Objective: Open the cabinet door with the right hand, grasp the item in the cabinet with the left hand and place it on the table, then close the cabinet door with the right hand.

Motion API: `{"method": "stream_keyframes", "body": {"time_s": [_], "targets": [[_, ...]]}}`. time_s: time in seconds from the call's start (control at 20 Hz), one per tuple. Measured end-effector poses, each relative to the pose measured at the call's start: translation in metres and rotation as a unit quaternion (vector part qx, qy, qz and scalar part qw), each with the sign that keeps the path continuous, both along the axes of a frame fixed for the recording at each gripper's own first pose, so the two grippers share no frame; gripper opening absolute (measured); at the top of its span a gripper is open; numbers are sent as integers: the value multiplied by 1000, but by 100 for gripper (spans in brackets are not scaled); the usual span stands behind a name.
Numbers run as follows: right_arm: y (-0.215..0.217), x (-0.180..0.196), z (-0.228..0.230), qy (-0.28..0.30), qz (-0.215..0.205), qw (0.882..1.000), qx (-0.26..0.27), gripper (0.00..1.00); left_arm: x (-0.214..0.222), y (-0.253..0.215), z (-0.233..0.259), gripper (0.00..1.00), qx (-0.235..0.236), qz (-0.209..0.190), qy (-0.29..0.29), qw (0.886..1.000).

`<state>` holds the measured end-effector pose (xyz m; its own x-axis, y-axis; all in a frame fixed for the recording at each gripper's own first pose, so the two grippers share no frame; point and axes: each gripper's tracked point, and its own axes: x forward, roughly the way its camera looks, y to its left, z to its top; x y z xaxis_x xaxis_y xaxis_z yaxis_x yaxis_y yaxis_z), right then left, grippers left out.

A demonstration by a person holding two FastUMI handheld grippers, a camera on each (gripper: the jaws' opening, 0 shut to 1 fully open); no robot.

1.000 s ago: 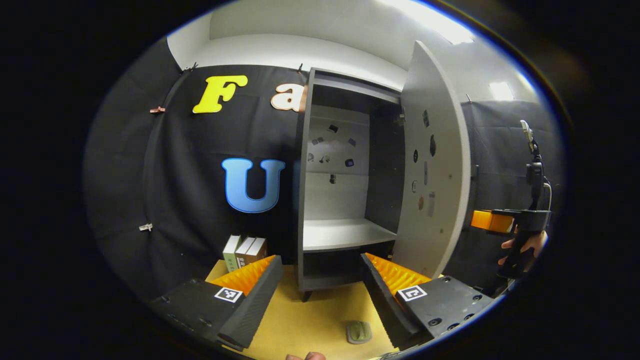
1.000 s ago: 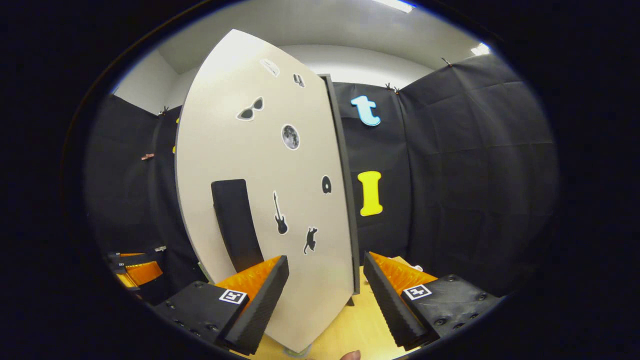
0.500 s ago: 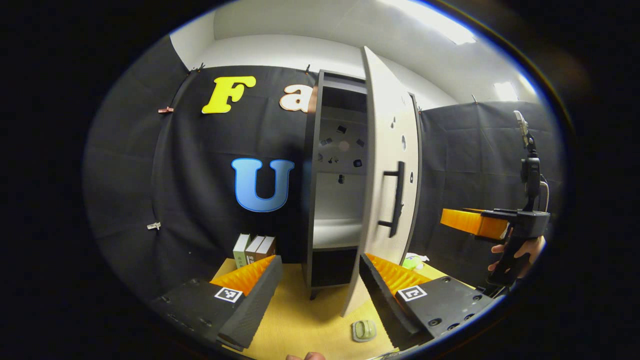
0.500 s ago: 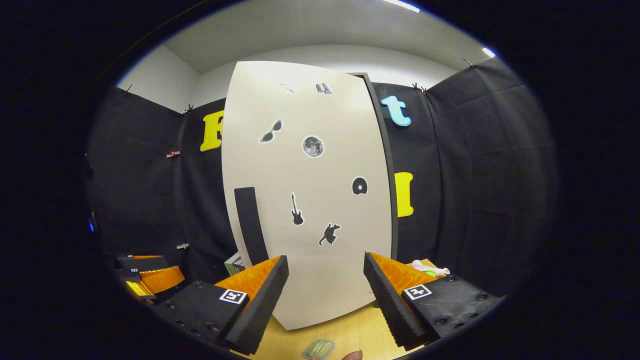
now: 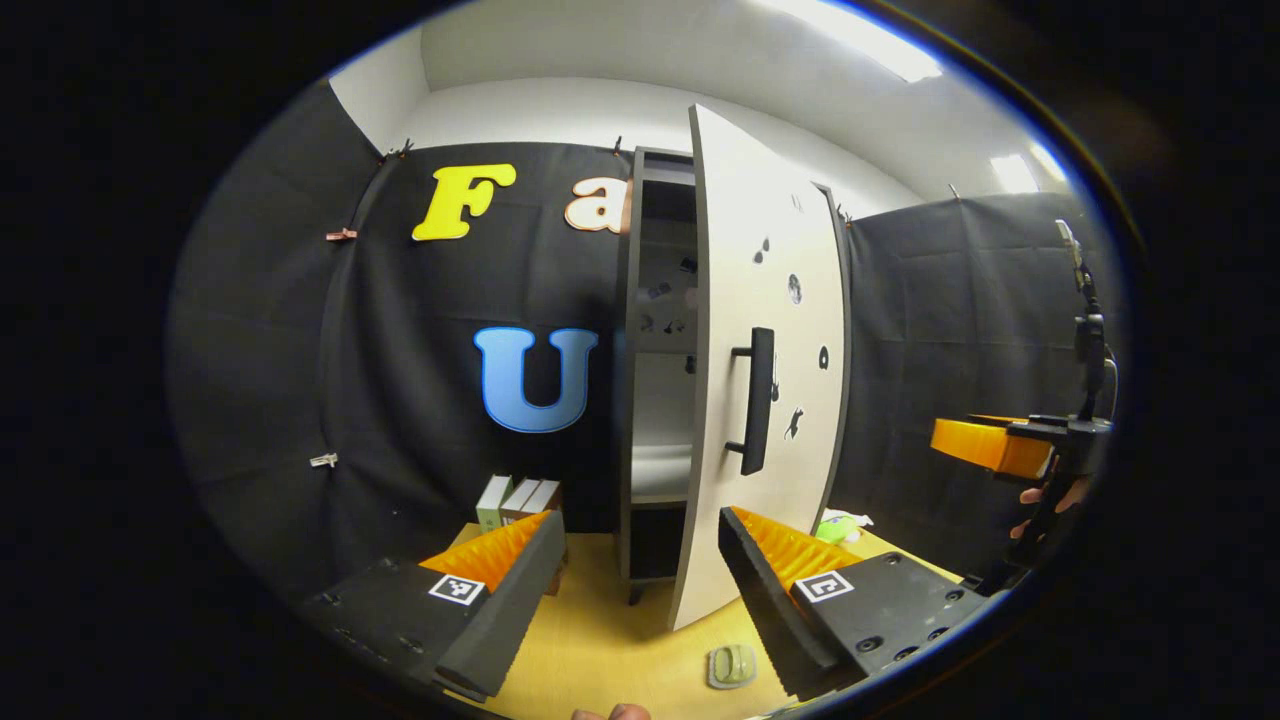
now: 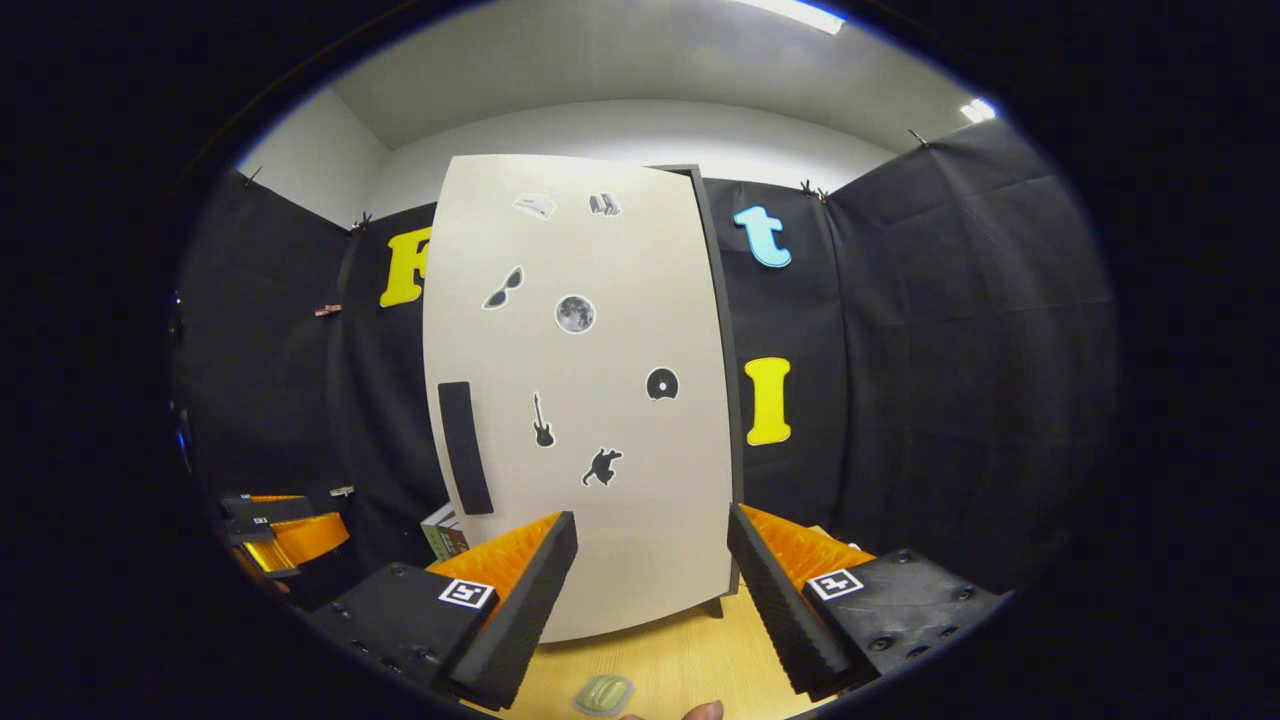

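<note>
The small pale-green oval item point(image 5: 731, 665) lies on the yellow wooden tabletop point(image 5: 610, 640) before the dark-framed cabinet's nearly closed beige door point(image 5: 765, 380), between both grippers' empty, wide-apart jaws, left gripper point(image 5: 640, 580), right gripper point(image 6: 650, 585)

left gripper point(image 5: 640, 580): black blocky body, square black-and-white marker tags, ribbed fingers
right gripper point(image 6: 650, 580): same build, screws on top

Both tool-mounted views low over the table point(image 5: 600, 640), facing the shared cabinet door point(image 6: 600, 400).

Table point(image 5: 610, 640): cabinet point(image 5: 640, 400), books point(image 5: 515, 497), green item point(image 5: 731, 665).
</note>
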<state>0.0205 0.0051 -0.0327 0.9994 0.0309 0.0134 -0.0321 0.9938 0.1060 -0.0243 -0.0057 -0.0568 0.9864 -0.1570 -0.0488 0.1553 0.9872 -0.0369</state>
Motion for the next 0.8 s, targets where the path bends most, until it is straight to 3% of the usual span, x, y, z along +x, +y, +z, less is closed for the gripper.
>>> {"method": "stream_keyframes", "body": {"time_s": [0.5, 0.8], "targets": [[2, -15, -6, 0, 17, 1000, -5, 97, -8, 14, 8, 97, 12, 46, -2, 999], [-1, -25, -10, 3, 13, 1000, -10, 98, -17, 8, 12, 97, 18, 44, -7, 999]]}}
